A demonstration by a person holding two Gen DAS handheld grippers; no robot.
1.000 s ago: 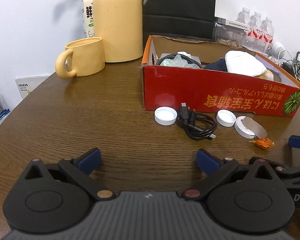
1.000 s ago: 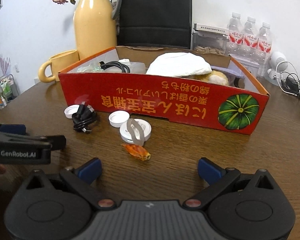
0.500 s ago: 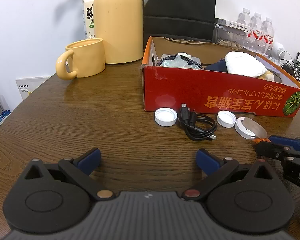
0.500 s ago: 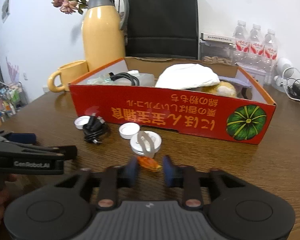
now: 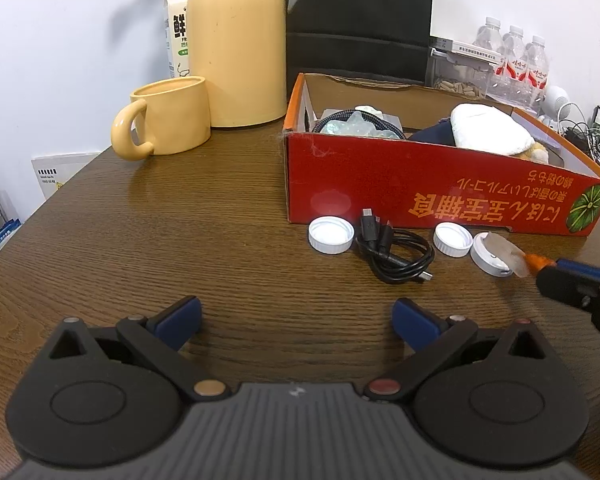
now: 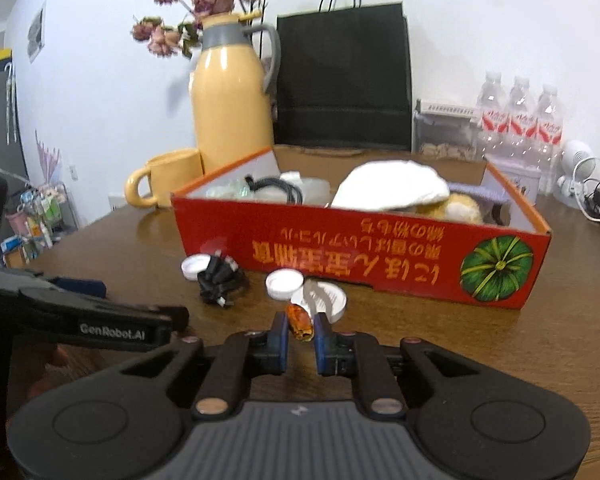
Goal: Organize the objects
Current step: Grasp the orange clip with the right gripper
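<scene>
My right gripper (image 6: 300,332) has its jaws closing, and the blue pads press a small orange wrapped candy (image 6: 299,321) from both sides just above the table. In the left wrist view the candy (image 5: 534,260) pokes out of that gripper's tip (image 5: 544,270) at the right edge. Just beyond stand a white lid (image 6: 328,300), two white caps (image 6: 284,284) (image 6: 196,266) and a coiled black cable (image 6: 220,284), all in front of the red cardboard box (image 6: 340,248). My left gripper (image 5: 296,316) hovers open over bare wood, nothing between its fingers.
The red box (image 5: 420,184) holds a cable, a white cloth and a plush item. A yellow mug (image 5: 168,120) and a tall yellow thermos (image 5: 236,40) stand at the back left. Water bottles (image 5: 516,64) and tangled wires sit at the back right.
My right gripper went from wide open to shut on the orange candy and tilted up, lifting it slightly off the table. The left gripper has not moved.
</scene>
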